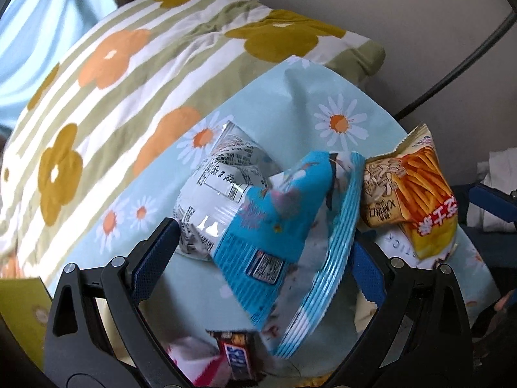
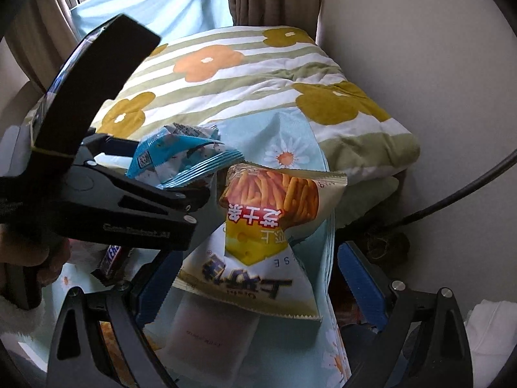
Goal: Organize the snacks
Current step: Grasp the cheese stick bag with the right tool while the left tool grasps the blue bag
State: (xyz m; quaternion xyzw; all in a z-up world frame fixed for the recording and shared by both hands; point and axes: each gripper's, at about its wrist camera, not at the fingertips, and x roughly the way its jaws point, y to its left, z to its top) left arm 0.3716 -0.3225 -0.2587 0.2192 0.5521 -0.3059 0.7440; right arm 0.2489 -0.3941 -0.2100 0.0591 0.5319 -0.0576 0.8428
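Observation:
A puffed blue and white snack bag [image 1: 268, 220] hangs tilted above the bedding, deep between the fingers of my left gripper [image 1: 263, 237], which is shut on it in a wide grip. The right wrist view shows that bag [image 2: 181, 158] sticking out past the left gripper [image 2: 171, 171]. A creased orange and yellow cheese-stick bag [image 2: 274, 213] sits upside down between the blue pads of my right gripper [image 2: 258, 255], which is shut on it, jaws wide. In the left wrist view this bag [image 1: 410, 194] hangs just right of the blue one.
A pale blue daisy fabric [image 1: 323, 103] lies below both bags, and a striped flower quilt [image 2: 258, 74] is heaped behind it. A chocolate bar [image 1: 236, 352] and a white packet [image 2: 206, 333] lie underneath. A black cable [image 2: 468, 187] crosses the wall on the right.

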